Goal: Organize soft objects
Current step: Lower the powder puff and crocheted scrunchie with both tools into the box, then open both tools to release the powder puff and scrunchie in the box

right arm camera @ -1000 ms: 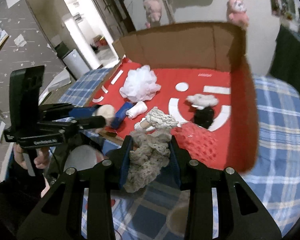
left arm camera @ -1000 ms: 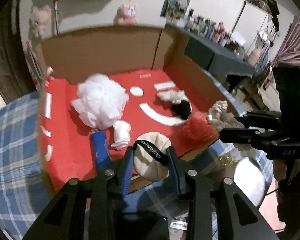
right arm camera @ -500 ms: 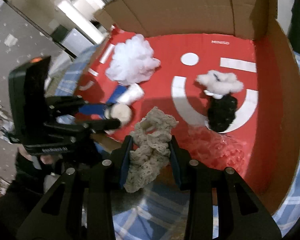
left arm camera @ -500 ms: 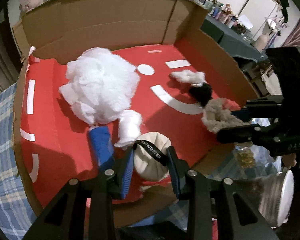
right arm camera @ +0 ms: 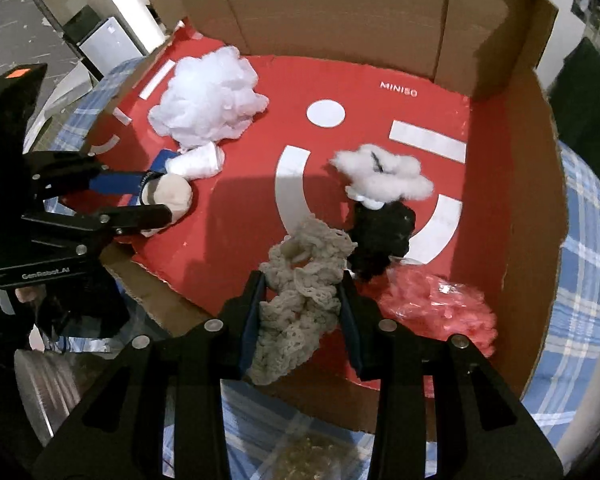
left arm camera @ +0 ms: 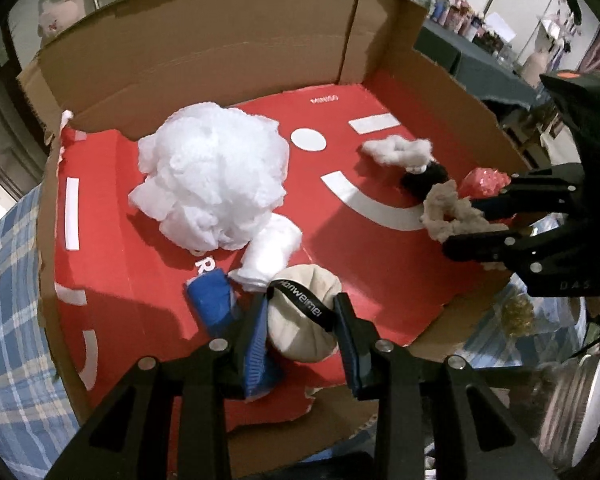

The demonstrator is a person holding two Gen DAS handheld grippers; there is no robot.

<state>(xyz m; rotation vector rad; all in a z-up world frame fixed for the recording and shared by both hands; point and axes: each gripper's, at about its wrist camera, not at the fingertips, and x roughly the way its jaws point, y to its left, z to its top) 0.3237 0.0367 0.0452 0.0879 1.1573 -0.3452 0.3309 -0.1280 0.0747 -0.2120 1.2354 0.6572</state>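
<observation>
The left claw [left arm camera: 302, 312] grips a cream pouch [left arm camera: 300, 322] low over the box [left arm camera: 204, 48] floor, at 6 o'clock of the white fluff [left arm camera: 212, 178]. The right claw [right arm camera: 302, 308] clamps a grey knit [right arm camera: 300, 300] at 7 o'clock of the black puff [right arm camera: 382, 228], beside red mesh [right arm camera: 440, 312]. Both look ready to place: next, unclench and lift clear. The pouch's band reads roughly "vanweimei", inverted; the box floor says "MINISO" [right arm camera: 399, 89]; the left claw body, "GenRobot.AI" [right arm camera: 46, 274].

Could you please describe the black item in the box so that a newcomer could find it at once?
Look in the red-floored box. On the white curved stripe, a black pom-pom lies just below a white fluffy tuft. It is the only black soft thing there.
</observation>
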